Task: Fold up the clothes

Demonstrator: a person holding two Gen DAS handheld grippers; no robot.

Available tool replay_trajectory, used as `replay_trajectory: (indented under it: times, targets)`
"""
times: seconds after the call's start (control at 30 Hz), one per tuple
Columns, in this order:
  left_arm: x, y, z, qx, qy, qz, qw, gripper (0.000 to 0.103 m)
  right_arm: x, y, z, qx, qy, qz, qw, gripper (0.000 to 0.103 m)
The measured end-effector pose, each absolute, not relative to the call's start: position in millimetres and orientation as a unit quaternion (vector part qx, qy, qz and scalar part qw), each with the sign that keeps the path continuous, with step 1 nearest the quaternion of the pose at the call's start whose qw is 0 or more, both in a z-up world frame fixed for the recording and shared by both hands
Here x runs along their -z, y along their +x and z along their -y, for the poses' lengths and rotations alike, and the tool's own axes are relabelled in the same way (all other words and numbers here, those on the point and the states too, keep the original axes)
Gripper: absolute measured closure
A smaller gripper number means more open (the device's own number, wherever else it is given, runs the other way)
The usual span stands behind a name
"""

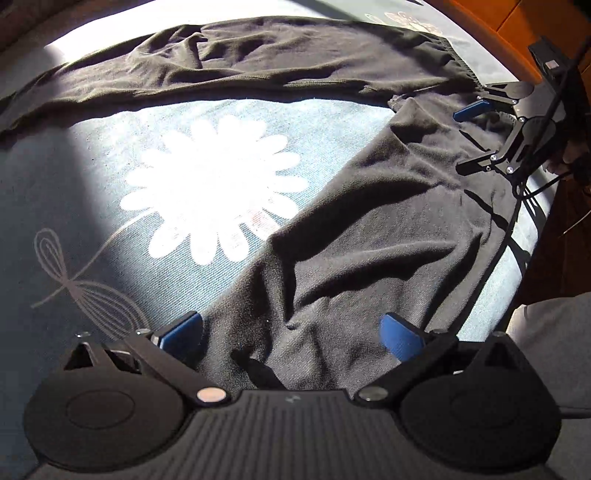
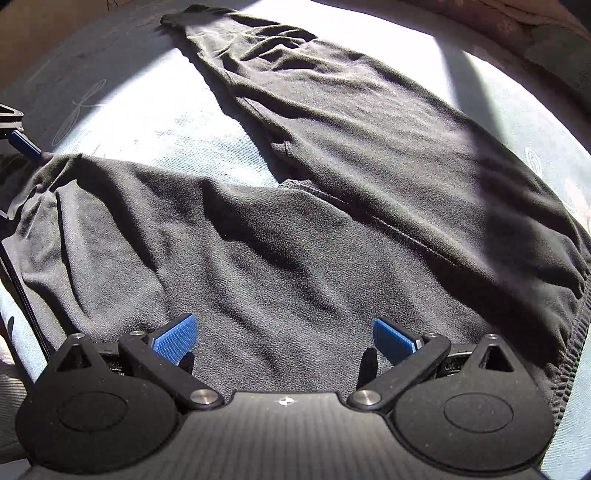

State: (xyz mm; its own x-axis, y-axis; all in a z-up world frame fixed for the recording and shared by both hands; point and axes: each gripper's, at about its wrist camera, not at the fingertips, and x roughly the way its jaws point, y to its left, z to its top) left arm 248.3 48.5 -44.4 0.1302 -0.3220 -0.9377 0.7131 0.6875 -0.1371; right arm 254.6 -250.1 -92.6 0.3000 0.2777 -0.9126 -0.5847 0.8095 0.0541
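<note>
Hard sunlight is cast across the pale blue flower-printed cloth surface [image 1: 110,192], where the white flower is blown out. Deep shadows are thrown on the black fabric trousers [image 2: 295,240]. Edges are fisheye-bent.

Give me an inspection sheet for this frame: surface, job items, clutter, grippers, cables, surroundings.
Surface: blue bedspread with a white flower print, part sunlit.
Job's things: black trousers spread out, legs apart in a V, wrinkled, not yet folded.
Clutter: nothing seen.
Grippers: left gripper open over one trouser leg; right gripper open near the waistband.
Cables: black cable trails across the fabric edge.
Surroundings: orange wooden furniture beside the bed.
</note>
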Motion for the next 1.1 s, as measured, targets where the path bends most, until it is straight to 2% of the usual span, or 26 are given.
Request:
replay_trajectory:
  times: [0.23, 0.4, 0.47, 0.67, 0.8, 0.93, 1.1]
  targets:
    - [37.5, 396.5, -49.7, 0.281, 0.121, -0.480, 0.822, 0.001, 79.1, 307.0, 198.2, -0.246, -0.145, -0.443, 0.850, 0.000]
    - [50.4, 489.2, -51.4, 0.224, 0.088, -0.435, 0.868, 0.001, 67.5, 357.9, 167.5, -0.224, -0.071, -0.422, 0.875, 0.000]
    - [62.3, 510.9, -54.8, 0.222, 0.077, -0.441, 0.866, 0.001, 69.7, 362.1, 161.2, -0.223, -0.070, -0.425, 0.874, 0.000]
    - [95.2, 537.1, -80.5, 0.215, 0.138, -0.451, 0.855, 0.000, 76.3, 374.6, 142.5, -0.219, -0.068, -0.435, 0.871, 0.000]
    - [82.9, 558.2, -114.8, 0.175, 0.112, -0.459, 0.864, 0.001, 86.0, 384.1, 144.0, -0.197, -0.060, -0.455, 0.866, 0.000]
    - [61.1, 564.6, -121.2, 0.209, 0.069, -0.446, 0.867, 0.001, 93.5, 392.8, 148.8, -0.178, -0.039, -0.469, 0.864, 0.000]
    - [77.0, 575.6, -106.9, 0.220, 0.064, -0.466, 0.855, 0.001, 106.4, 398.6, 144.9, -0.154, -0.015, -0.494, 0.855, 0.000]
